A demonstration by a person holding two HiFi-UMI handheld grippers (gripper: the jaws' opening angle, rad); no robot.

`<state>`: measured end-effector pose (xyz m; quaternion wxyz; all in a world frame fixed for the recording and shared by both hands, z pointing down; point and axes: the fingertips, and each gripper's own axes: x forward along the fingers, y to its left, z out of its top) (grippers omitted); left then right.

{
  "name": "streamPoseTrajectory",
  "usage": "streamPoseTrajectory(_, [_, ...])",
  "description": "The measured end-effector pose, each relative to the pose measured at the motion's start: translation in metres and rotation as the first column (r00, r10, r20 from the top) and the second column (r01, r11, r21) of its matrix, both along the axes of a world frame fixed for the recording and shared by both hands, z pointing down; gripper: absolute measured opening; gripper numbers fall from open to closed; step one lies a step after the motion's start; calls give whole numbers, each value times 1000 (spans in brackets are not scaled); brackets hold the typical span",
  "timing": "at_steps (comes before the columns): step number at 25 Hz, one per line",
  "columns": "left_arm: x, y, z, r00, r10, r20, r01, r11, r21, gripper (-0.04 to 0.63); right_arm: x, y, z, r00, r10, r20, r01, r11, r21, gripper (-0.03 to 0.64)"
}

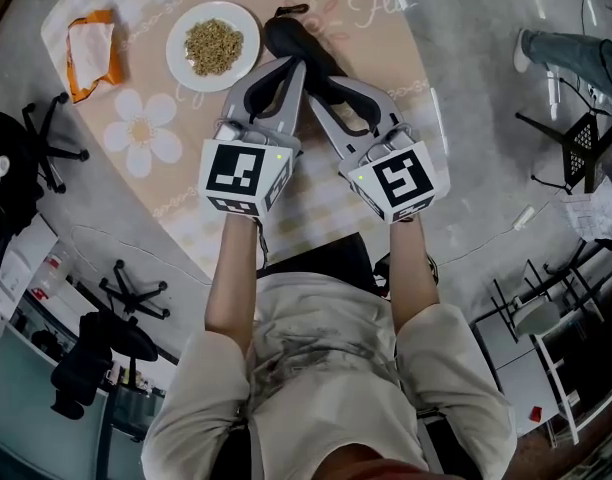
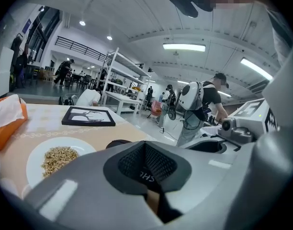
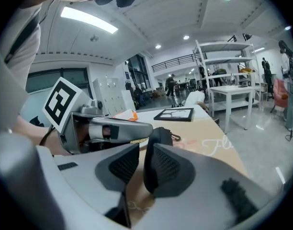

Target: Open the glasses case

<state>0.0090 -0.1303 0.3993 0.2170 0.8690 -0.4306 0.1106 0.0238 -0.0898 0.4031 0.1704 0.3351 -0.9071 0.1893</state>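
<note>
The glasses case (image 1: pixel 304 50) (image 3: pixel 156 143), black and long, lies on the table (image 1: pixel 176 198) near its far edge, just right of a white plate (image 1: pixel 181 26) heaped with grain (image 1: pixel 213 46); an orange tissue pack (image 1: pixel 94 53) sits well apart at the far left; both tools reach in from the near side and converge on the case. The left gripper (image 1: pixel 292 66) (image 2: pixel 146 164) is clenched, its ribbed pads pressed flat together with nothing visible between them, its tip at the case's left side in the head view; whether it actually touches the case I cannot tell; the dark hump of the case (image 2: pixel 118 142) shows just past its jaws. The right gripper (image 1: pixel 331 93) (image 3: pixel 139 159) is released, its jaws standing apart around a black part of the case; that part stands upright against the right-hand pad, and a sliver of table shows between it and the left-hand pad. A black-framed picture (image 2: pixel 88 116) lies flat at the far end of the table beyond the plate.
</note>
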Motion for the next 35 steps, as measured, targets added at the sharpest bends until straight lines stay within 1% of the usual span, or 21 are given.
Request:
streamPoseTrajectory(6, [4, -4, 3, 1000, -7, -13, 7, 1000, 0, 6, -6, 5, 0, 999, -39, 5, 39, 999, 8, 100])
streamPoseTrajectory(10, [3, -7, 11, 1000, -8, 4, 9, 1000, -25, 8, -4, 5, -1, 999, -52, -11, 52, 998, 20, 100])
streamPoseTrajectory(14, [2, -7, 12, 1000, -7, 19, 8, 999, -33, 8, 14, 6, -5, 998, -44, -54, 46, 998, 31, 100])
streamPoseTrajectory(16, [2, -6, 13, 1000, -10, 21, 11, 999, -36, 8, 25, 8, -1, 995, -43, -91, 46, 999, 28, 100])
streamPoseTrajectory(19, [0, -6, 13, 1000, -14, 17, 15, 999, -38, 8, 35, 11, 5, 989, -65, -135, 68, 997, 20, 101])
streamPoseTrajectory(22, [-1, -6, 13, 1000, -13, 16, 14, 999, -39, 8, 38, 11, 8, 981, -99, -169, 105, 994, 25, 101])
streamPoseTrajectory(25, [-1, -6, 13, 1000, -13, 15, 14, 999, -40, 8, 37, 11, 13, 968, -163, -189, 170, 985, 21, 103])
streamPoseTrajectory(30, [-2, -5, 12, 1000, -14, 7, 14, 999, -42, 8, 32, 12, 16, 935, -300, -187, 308, 951, 10, 99])
streamPoseTrajectory(31, [-2, -5, 12, 1000, -14, 5, 15, 999, -42, 8, 30, 13, 16, 929, -320, -184, 326, 945, 6, 84])
streamPoseTrajectory(32, [-2, -5, 12, 1000, -14, 6, 15, 999, -42, 8, 29, 14, 16, 925, -332, -183, 339, 941, 4, 55])
streamPoseTrajectory(35, [-2, -5, 13, 1000, -15, 4, 15, 999, -42, 8, 29, 15, 16, 927, -328, -182, 334, 943, -2, 38])
